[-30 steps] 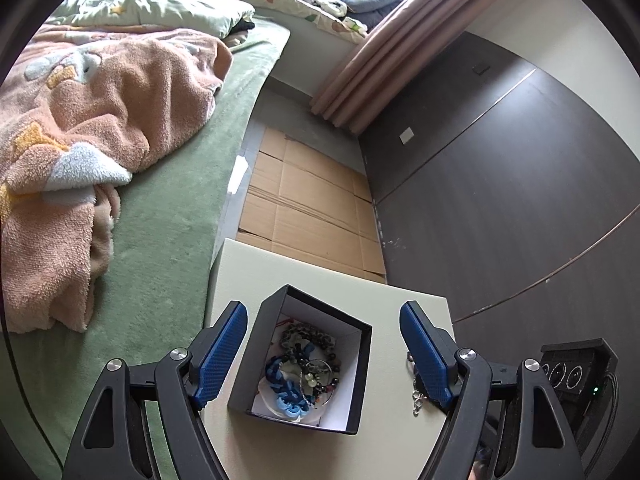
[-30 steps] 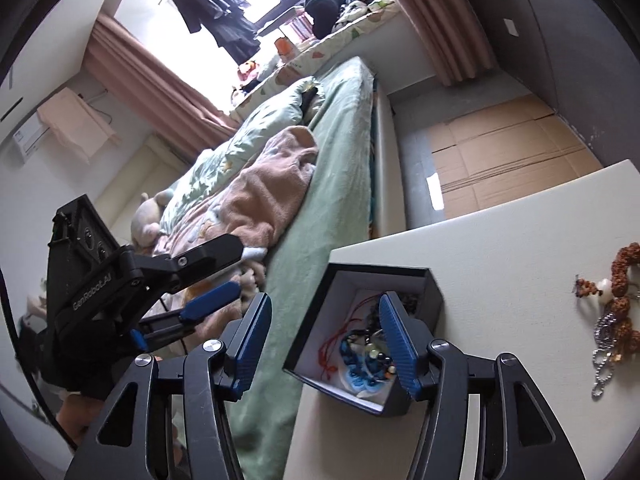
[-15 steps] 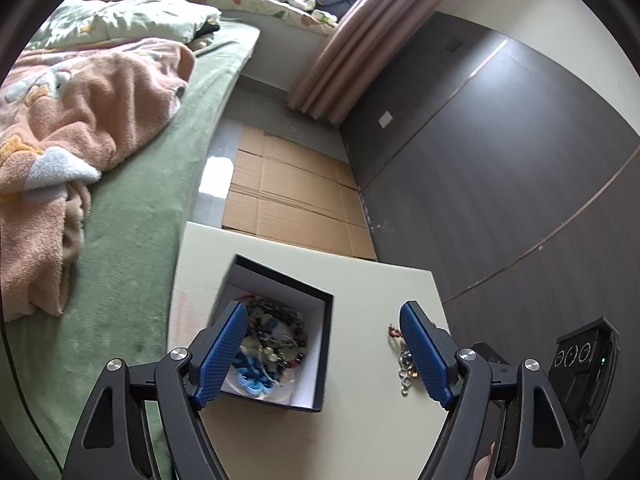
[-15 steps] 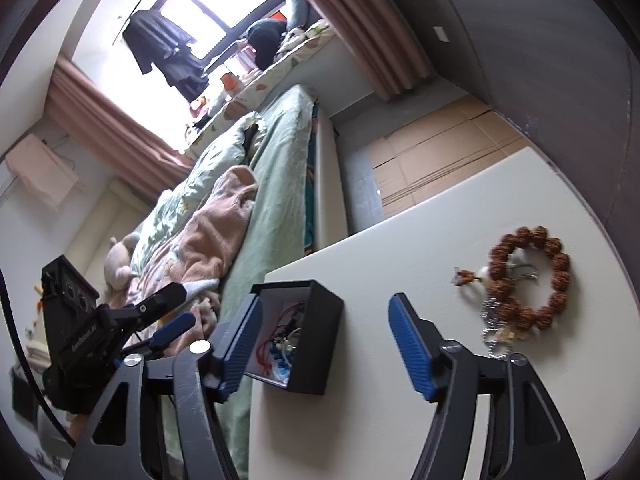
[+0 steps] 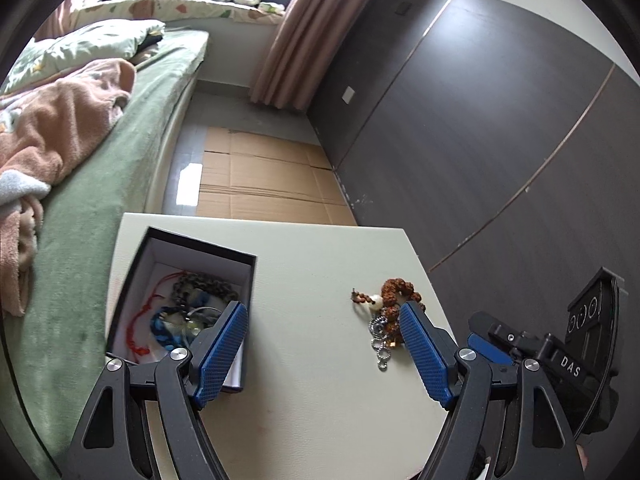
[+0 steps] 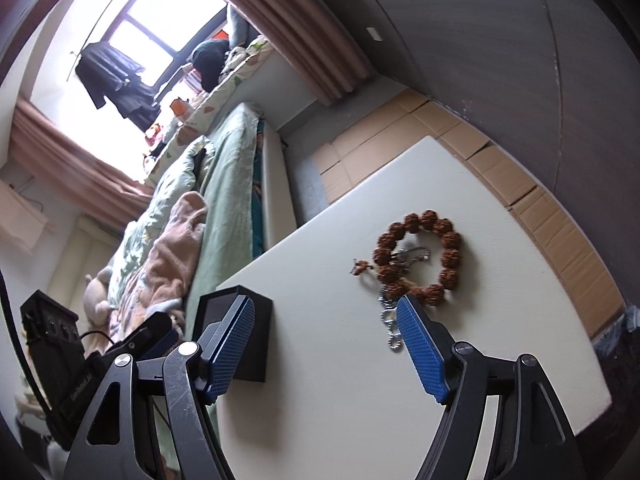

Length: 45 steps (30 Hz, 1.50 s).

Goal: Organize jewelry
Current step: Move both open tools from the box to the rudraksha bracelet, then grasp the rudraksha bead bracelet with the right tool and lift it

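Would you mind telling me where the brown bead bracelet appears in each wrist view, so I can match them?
Left wrist: brown bead bracelet lies right of centre on the table, partly behind the right blue pad.
Right wrist: bracelet lies right of centre, above the right pad.
Shared landmark: black jewelry box, left of the bracelet.

Bare table (image 5: 304,280) lies between box (image 5: 132,276) and bracelet (image 6: 416,256); passage is free there. Bed (image 5: 100,200) borders the table's left edge, wall (image 5: 480,160) its right.
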Each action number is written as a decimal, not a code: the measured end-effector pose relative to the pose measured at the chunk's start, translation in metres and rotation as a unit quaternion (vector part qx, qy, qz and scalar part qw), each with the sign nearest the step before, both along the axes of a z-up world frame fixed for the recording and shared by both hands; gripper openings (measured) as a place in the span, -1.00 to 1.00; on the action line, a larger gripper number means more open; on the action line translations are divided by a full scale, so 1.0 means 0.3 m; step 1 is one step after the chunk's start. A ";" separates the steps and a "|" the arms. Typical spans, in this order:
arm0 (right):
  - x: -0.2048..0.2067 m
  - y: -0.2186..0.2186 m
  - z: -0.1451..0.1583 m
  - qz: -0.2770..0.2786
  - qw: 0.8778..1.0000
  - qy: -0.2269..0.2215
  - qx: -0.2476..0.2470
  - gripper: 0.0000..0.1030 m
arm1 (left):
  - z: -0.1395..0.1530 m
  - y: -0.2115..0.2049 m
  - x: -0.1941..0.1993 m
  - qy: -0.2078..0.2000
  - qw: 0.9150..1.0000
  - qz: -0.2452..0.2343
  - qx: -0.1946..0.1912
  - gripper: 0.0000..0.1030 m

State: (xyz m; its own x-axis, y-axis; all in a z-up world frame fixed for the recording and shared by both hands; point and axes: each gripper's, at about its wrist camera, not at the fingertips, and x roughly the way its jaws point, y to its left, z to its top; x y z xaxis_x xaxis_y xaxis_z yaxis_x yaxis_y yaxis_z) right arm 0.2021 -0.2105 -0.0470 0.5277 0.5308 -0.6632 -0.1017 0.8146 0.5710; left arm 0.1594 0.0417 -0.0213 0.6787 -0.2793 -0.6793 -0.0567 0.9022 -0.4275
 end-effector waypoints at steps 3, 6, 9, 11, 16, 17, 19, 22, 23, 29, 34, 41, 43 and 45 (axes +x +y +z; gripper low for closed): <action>0.004 -0.046 -0.023 -0.013 1.000 0.011 -0.002 0.44 | -0.007 -0.041 0.009 -0.003 1.000 -0.011 0.006 0.50; 0.023 -0.084 -0.047 -0.031 0.999 0.026 -0.006 0.44 | -0.020 -0.079 0.020 0.000 1.000 -0.020 0.011 0.44; 0.045 -0.111 -0.071 -0.041 0.998 0.042 -0.012 0.44 | -0.037 -0.108 0.035 0.005 1.000 -0.027 0.015 0.37; 0.064 -0.122 -0.090 -0.046 0.997 0.055 -0.016 0.44 | -0.048 -0.121 0.046 0.008 0.999 -0.031 0.018 0.34; 0.112 -0.128 -0.137 -0.056 0.994 0.081 -0.038 0.43 | -0.072 -0.135 0.081 0.015 0.999 -0.034 0.021 0.22; 0.125 -0.124 -0.147 -0.056 0.994 0.086 -0.045 0.43 | -0.076 -0.138 0.088 0.016 0.999 -0.034 0.021 0.19; 0.146 -0.115 -0.161 -0.055 0.993 0.091 -0.057 0.41 | -0.086 -0.139 0.101 0.019 0.999 -0.035 0.019 0.13; 0.177 -0.089 -0.180 -0.050 0.991 0.096 -0.083 0.35 | -0.098 -0.138 0.125 0.024 0.999 -0.034 0.018 0.08; 0.189 -0.079 -0.187 -0.048 0.990 0.098 -0.092 0.33 | -0.101 -0.136 0.132 0.025 0.999 -0.033 0.018 0.08; 0.235 -0.036 -0.210 -0.042 0.984 0.103 -0.139 0.27 | -0.117 -0.123 0.166 0.029 0.999 -0.031 0.016 0.07; 0.258 -0.013 -0.225 -0.038 0.976 0.103 -0.190 0.09 | -0.122 -0.114 0.192 0.031 0.999 -0.031 0.014 0.07; 0.270 0.048 -0.219 -0.023 0.953 0.083 -0.291 -0.52 | -0.133 -0.104 0.221 0.035 0.999 -0.025 0.011 0.07; 0.273 0.028 -0.211 -0.024 0.957 0.088 -0.274 -0.60 | -0.136 -0.103 0.226 0.035 0.999 -0.026 0.012 0.07; 0.273 -0.001 -0.200 -0.027 0.965 0.093 -0.244 -0.60 | -0.138 -0.106 0.232 0.036 0.999 -0.026 0.014 0.07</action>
